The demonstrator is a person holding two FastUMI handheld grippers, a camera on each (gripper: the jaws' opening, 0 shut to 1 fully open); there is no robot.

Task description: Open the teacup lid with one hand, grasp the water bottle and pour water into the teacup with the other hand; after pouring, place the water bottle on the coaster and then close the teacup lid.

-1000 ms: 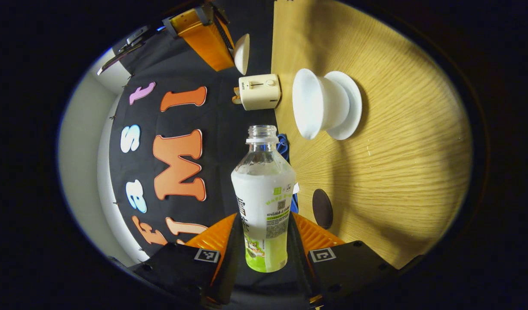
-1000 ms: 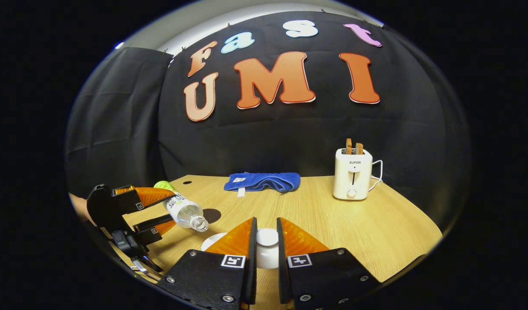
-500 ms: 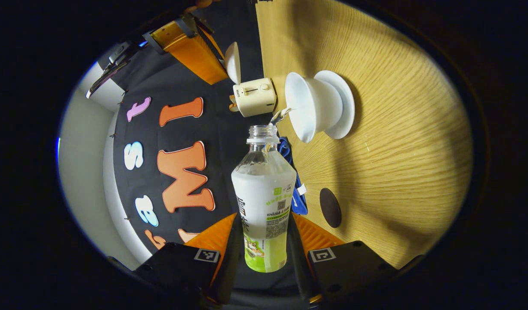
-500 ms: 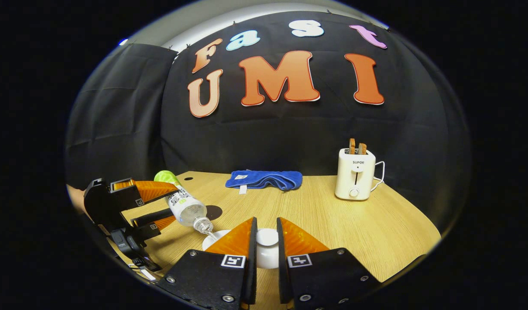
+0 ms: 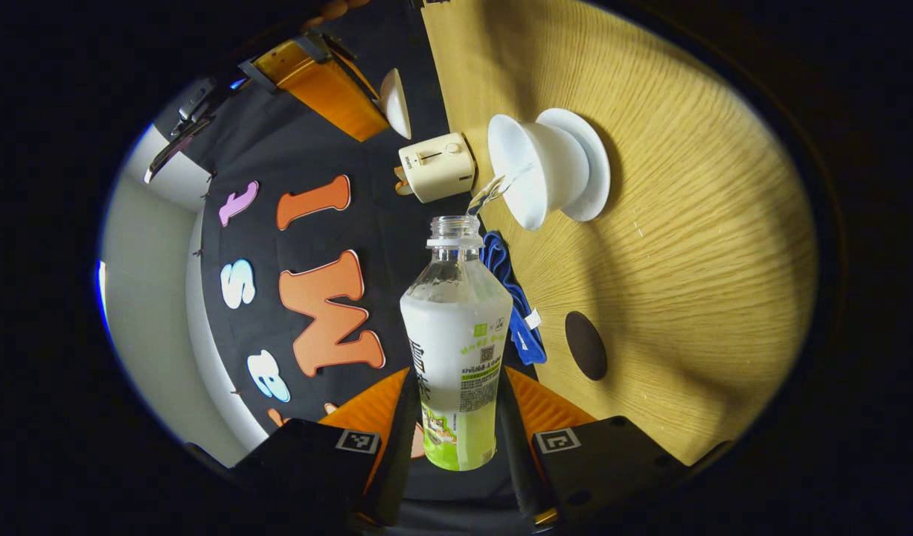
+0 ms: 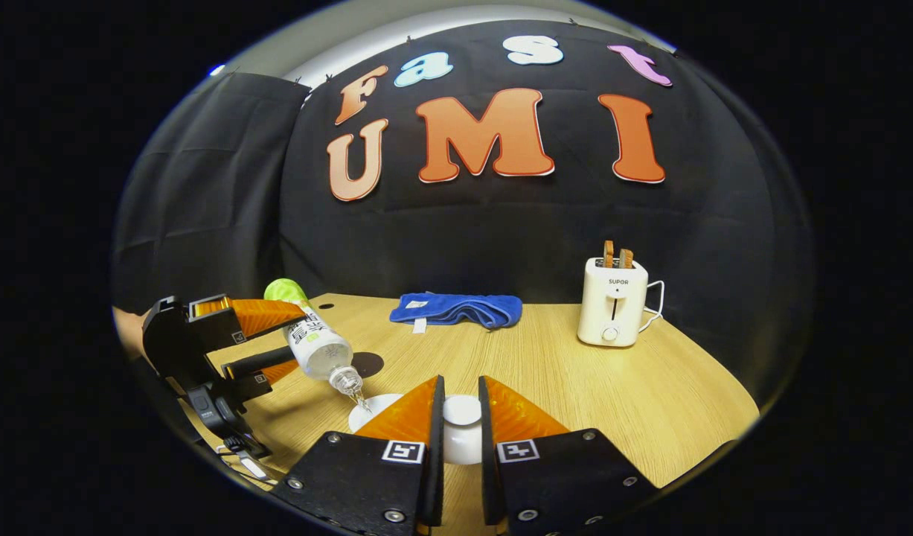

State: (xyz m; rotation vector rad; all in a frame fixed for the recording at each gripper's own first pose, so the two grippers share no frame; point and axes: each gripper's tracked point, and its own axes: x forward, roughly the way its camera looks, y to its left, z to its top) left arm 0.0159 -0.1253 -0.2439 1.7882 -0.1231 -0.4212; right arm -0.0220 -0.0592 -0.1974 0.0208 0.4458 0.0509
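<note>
Left to right in the right gripper view: the left gripper grips the water bottle across its lower body, jaws pressed on both sides. The bottle is tipped — long axis slanting down and rightward from its raised green base to the open neck — and a thin stream of water falls from the neck toward the teacup, whose white rim shows just left of the right gripper. That gripper's jaws stand narrow, holding the white teacup lid by its knob above the worktop.

In the left gripper view the same relation reads along the jaws: the bottle's mouth points away from the camera, and the cup's opening lies just beyond and to the right of it, bridged by the stream. The dark round coaster rests on the worktop, nearer the jaws than the cup and apart from it — so the left hand, already carrying the bottle, is the nearer one for setting it down. Righting the bottle about its long axis looks to be the next requirement, once the cup has enough.

Blue cloth and toaster stand at the back.
</note>
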